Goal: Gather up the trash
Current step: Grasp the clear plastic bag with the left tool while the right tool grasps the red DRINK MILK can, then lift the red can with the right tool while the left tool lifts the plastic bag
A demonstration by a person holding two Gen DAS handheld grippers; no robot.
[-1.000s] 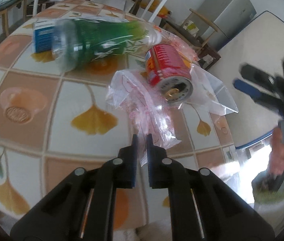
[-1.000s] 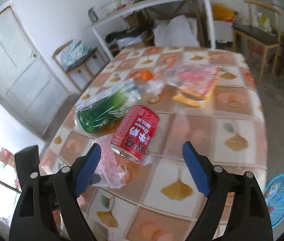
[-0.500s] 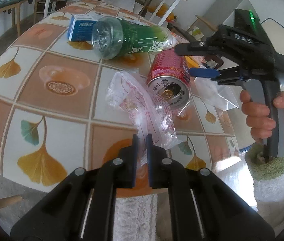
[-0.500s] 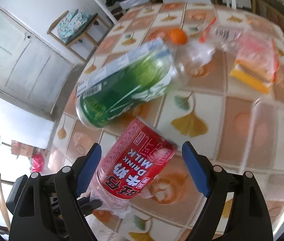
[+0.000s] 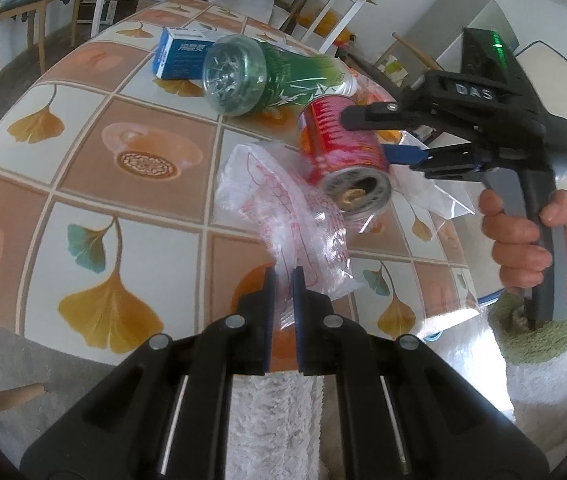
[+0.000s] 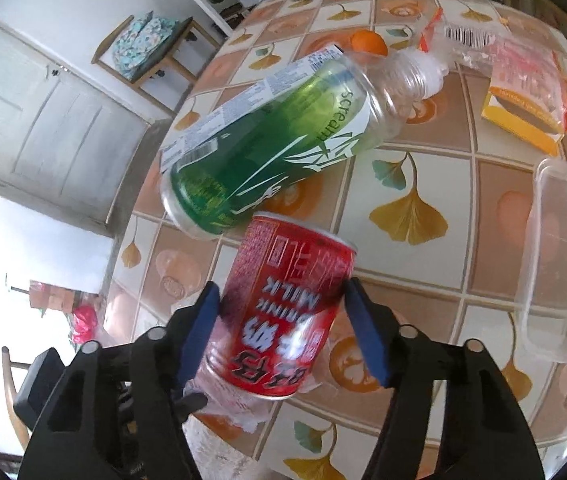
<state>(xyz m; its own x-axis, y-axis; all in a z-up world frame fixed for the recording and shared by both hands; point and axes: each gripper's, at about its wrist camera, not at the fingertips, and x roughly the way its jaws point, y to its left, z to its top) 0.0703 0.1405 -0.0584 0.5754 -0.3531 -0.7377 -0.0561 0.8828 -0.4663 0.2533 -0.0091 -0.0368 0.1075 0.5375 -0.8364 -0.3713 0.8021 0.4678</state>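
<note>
Near table edge (image 5: pixel 95 354): can (image 6: pixel 283 312) (straddled).

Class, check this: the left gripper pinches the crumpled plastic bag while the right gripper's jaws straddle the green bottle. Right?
Wrong on one point. The right gripper straddles the red can, not the green bottle, as the right wrist view shows. The left gripper does pinch the crumpled plastic bag.

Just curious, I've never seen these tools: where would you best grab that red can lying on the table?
Across the middle of the red can, one finger on each curved side, coming from its open end. It lies on its side, and the right tool already straddles it that way.
</note>
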